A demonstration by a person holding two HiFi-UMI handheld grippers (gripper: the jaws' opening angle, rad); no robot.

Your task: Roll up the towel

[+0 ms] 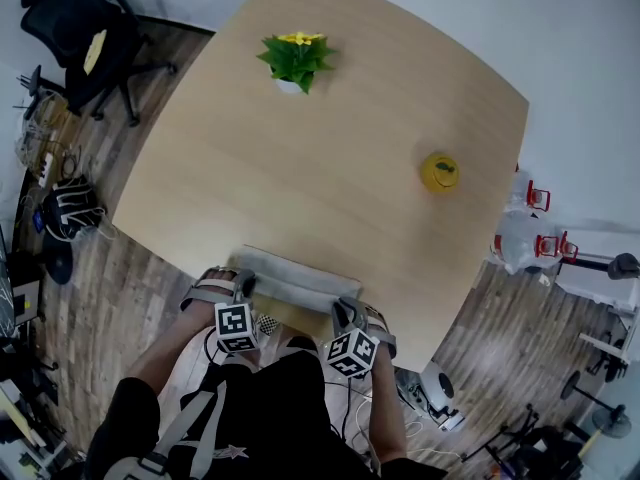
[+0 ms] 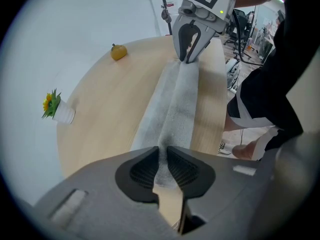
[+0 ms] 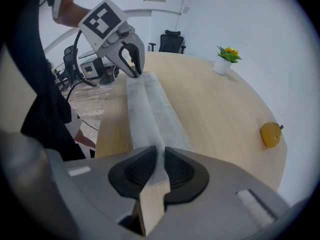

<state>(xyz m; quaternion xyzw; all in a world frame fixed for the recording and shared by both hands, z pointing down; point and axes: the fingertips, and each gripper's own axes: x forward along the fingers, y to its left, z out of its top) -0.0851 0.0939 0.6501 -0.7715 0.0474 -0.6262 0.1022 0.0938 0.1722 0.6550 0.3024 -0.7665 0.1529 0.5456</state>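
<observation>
A grey towel lies as a long narrow strip with a crease down its length along the near edge of the wooden table. My left gripper pinches the strip's left end, and its ribbed pads are shut on the cloth in the left gripper view. My right gripper grips the right end the same way, with the towel running out from between its jaws. Each gripper view shows the other gripper at the strip's far end: the right gripper and the left gripper. Both point steeply down.
A potted plant with yellow flowers stands at the far side of the table. A yellow fruit sits at the right. A black office chair and cables are on the floor at the left. The person's body is close against the near edge.
</observation>
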